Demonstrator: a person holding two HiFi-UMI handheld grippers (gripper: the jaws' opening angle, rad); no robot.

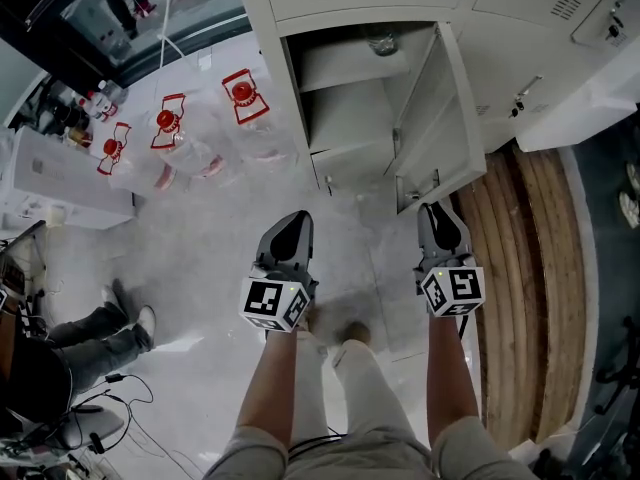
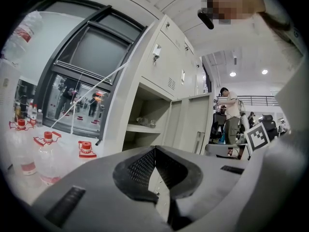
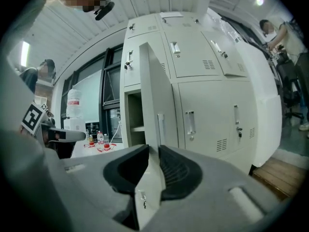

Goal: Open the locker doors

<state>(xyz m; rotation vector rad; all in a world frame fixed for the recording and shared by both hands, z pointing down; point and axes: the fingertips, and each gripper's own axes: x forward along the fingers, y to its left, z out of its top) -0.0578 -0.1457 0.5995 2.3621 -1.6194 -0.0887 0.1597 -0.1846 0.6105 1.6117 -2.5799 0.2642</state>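
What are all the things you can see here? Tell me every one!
lockers: one bank, pale grey, ahead against the wall.
locker door: one open, pale grey, swung towards us; the rest are shut.
water jugs: three, clear with red caps, on the floor left of the lockers.
wooden platform: one, brown, on the floor at the right.
cables: a few, black, on the floor at lower left.
other person's legs: one pair, dark trousers, lower left.
left gripper: one, grey and black, jaws shut, empty.
right gripper: one, grey and black, jaws closed on the open locker door's edge.
forearms: two, bare, behind the grippers.
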